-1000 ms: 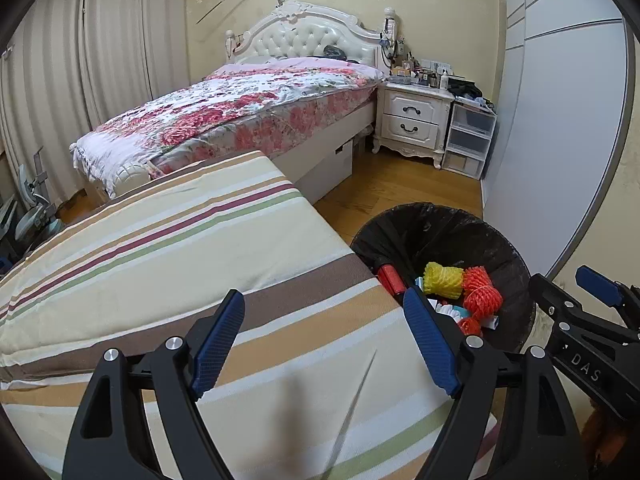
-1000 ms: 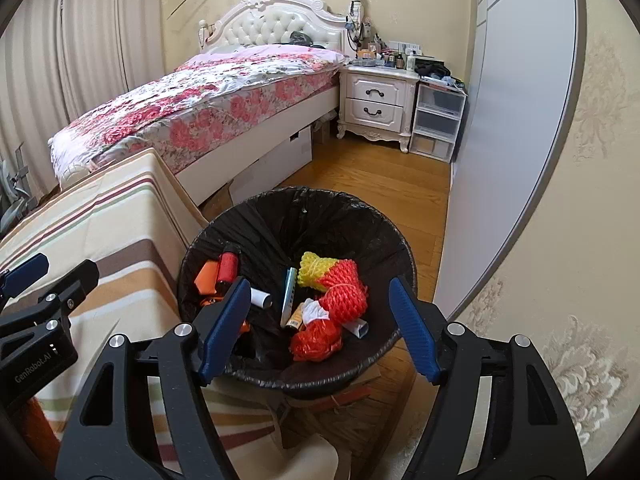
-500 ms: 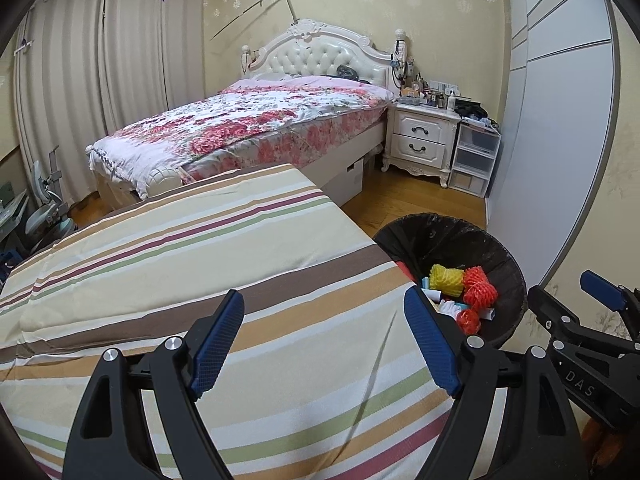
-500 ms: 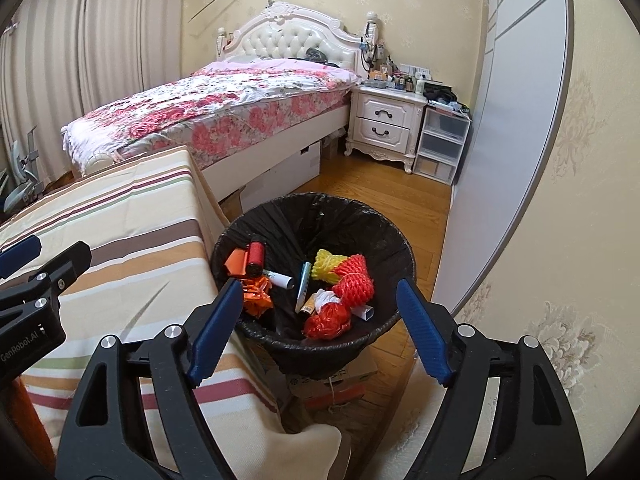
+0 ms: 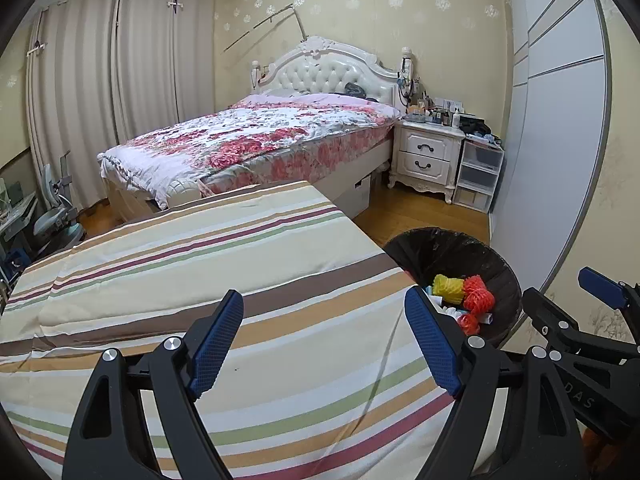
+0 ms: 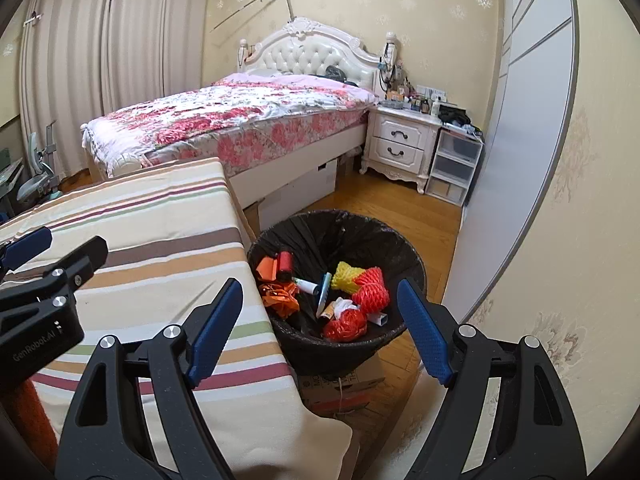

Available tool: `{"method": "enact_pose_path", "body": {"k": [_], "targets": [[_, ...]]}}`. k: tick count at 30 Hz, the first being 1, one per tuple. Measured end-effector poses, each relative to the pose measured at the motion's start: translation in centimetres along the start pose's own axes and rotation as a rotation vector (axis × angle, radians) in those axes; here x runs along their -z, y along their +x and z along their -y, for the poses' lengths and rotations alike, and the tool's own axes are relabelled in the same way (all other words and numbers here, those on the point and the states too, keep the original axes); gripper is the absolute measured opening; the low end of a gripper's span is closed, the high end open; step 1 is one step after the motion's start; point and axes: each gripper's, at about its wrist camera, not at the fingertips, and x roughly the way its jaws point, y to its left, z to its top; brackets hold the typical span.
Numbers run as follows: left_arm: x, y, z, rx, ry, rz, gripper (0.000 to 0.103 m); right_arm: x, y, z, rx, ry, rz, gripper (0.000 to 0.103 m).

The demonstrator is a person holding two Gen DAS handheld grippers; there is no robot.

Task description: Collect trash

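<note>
A black-lined trash bin [image 6: 404, 248] stands on the floor right of the striped table; it also shows in the left wrist view [image 5: 500, 264]. Inside lie red and yellow foam nets [image 6: 370, 288], orange wrappers [image 6: 278, 296], a red roll [image 6: 285, 264] and small tubes. My left gripper [image 5: 324, 340] is open and empty, high above the striped cloth [image 5: 200, 264]. My right gripper [image 6: 320, 320] is open and empty, raised above the near rim of the bin. Each gripper appears at the edge of the other's view.
A floral bed [image 5: 260, 140] stands behind the table, with a white nightstand [image 5: 428, 156] and plastic drawers [image 5: 478, 176] to its right. A sliding wardrobe door [image 6: 520, 140] runs along the right. A cardboard box [image 6: 344, 388] lies under the bin.
Both grippers have pulled back and risen away from the bin and table, so more of the room shows. Both stay open and empty.
</note>
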Motion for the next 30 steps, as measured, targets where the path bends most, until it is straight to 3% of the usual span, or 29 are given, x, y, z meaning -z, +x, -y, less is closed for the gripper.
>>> {"method": "enact_pose_path", "body": {"k": [30], "targets": [[0.5, -0.8, -0.4, -0.001, -0.008, -0.001, 0.080, -0.4, -1.5, 0.1, 0.003, 0.006, 0.039, 0.078]]}}
